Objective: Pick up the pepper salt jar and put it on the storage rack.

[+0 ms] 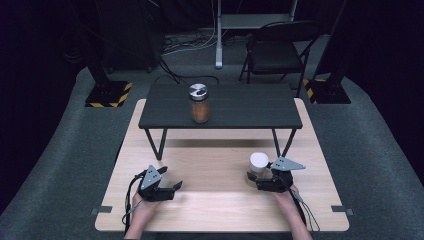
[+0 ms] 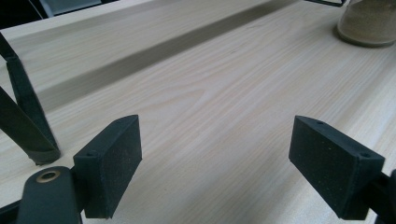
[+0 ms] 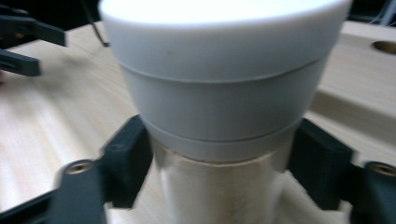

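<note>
Right gripper [image 1: 261, 181] pinches the white-capped jar [image 1: 258, 168] at lower right of the counter [image 1: 220, 210], just under its cap, a rigid, slick, likely breakable body best held there, while the left gripper [image 1: 174, 187] sits spread, empty.

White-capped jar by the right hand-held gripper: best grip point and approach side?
Grip the white-capped jar on its clear body just under the white cap, coming in level from the person's side. It stands upright on the wooden table, and the cap flares wider than the body, so it likely acts as a stop against slipping. The right hand-held gripper already has its pads on either side there.
</note>
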`<action>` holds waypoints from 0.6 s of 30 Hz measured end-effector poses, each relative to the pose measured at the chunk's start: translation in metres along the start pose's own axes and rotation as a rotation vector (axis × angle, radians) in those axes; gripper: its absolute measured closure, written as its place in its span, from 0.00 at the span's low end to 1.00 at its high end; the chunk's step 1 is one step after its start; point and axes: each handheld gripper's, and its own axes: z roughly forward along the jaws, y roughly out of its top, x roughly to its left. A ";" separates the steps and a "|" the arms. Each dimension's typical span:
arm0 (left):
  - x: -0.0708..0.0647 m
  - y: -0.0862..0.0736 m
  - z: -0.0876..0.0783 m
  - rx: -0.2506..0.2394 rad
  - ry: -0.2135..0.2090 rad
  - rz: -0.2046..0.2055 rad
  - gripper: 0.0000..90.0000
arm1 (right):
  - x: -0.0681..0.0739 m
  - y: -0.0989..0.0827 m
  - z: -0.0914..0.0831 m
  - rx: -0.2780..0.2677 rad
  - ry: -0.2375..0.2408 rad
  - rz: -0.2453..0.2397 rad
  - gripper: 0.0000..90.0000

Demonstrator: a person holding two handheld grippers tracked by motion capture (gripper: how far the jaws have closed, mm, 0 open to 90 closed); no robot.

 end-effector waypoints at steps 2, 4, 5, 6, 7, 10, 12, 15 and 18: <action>0.000 0.000 0.000 0.000 0.000 -0.001 0.18 | -0.001 0.001 0.000 0.002 0.002 0.000 0.34; 0.000 0.000 0.000 0.000 0.000 -0.002 0.18 | 0.000 0.002 -0.001 0.004 -0.001 0.000 0.34; 0.000 0.000 0.000 0.000 0.000 -0.001 0.18 | 0.001 0.003 -0.001 0.007 -0.006 0.001 0.34; 0.000 0.000 0.000 0.000 0.000 -0.002 0.18 | 0.001 0.005 -0.002 0.010 -0.011 0.004 0.35; 0.000 0.000 0.000 0.000 0.000 -0.003 0.18 | 0.001 0.006 -0.002 0.012 -0.011 0.007 0.35; 0.001 0.000 0.000 0.000 -0.001 -0.005 0.18 | 0.000 0.011 -0.004 0.031 -0.008 0.008 0.35; 0.001 0.000 0.000 0.000 -0.001 -0.006 0.18 | 0.000 0.015 -0.006 0.037 -0.004 0.000 0.35; 0.001 0.000 0.000 0.001 -0.001 -0.007 0.18 | -0.001 0.022 -0.011 0.036 0.008 -0.001 0.35; 0.000 0.000 0.000 0.001 0.000 -0.005 0.18 | 0.000 0.033 -0.016 0.040 0.013 -0.011 0.35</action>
